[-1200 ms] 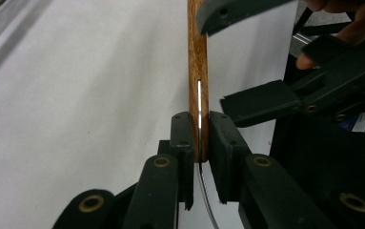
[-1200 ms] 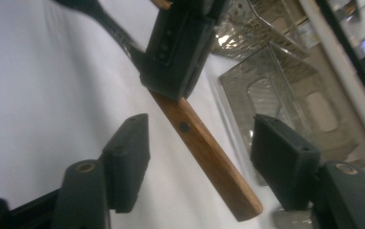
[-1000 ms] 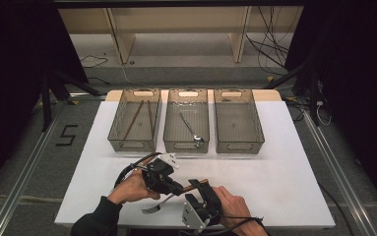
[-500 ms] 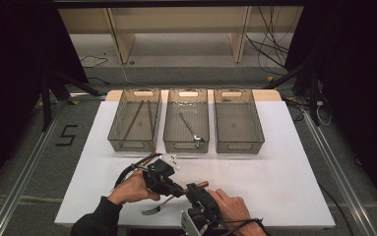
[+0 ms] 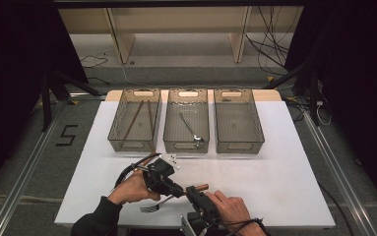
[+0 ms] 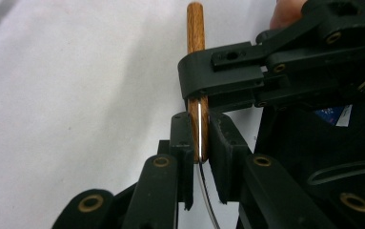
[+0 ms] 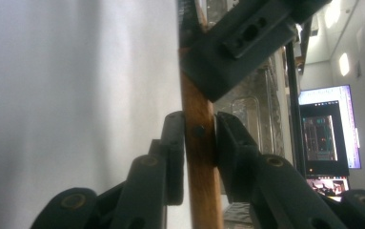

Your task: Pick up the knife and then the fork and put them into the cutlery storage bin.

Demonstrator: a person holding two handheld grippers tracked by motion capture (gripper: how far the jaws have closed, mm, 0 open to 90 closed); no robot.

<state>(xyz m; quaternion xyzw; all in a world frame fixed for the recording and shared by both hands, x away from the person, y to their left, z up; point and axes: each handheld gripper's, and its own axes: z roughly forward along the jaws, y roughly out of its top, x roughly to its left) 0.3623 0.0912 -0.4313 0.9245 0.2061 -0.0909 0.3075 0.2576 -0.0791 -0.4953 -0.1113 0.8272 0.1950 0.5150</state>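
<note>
Left gripper (image 6: 199, 143): jaws nearly shut, clamped on a wooden-handled utensil (image 6: 195, 28) with a metal strip along its edge. The handle runs straight out between the jaws along the gripper's own line.

Right gripper (image 7: 200, 131): jaws have just been closing; the same brown handle (image 7: 200, 157) stands between them, both pads seen against it. In the high view the handle (image 5: 199, 188) is held level above the surface (image 5: 274, 162), bridging the two grippers, its free end pointing right. Both are equally near; a handover is judged to be under way.

Hidden: the working end of the utensil, covered by the left gripper. A fork (image 5: 152, 206) lies on the surface under the left hand (image 5: 129, 189). Three bins (image 5: 238, 145) stand well beyond.
</note>
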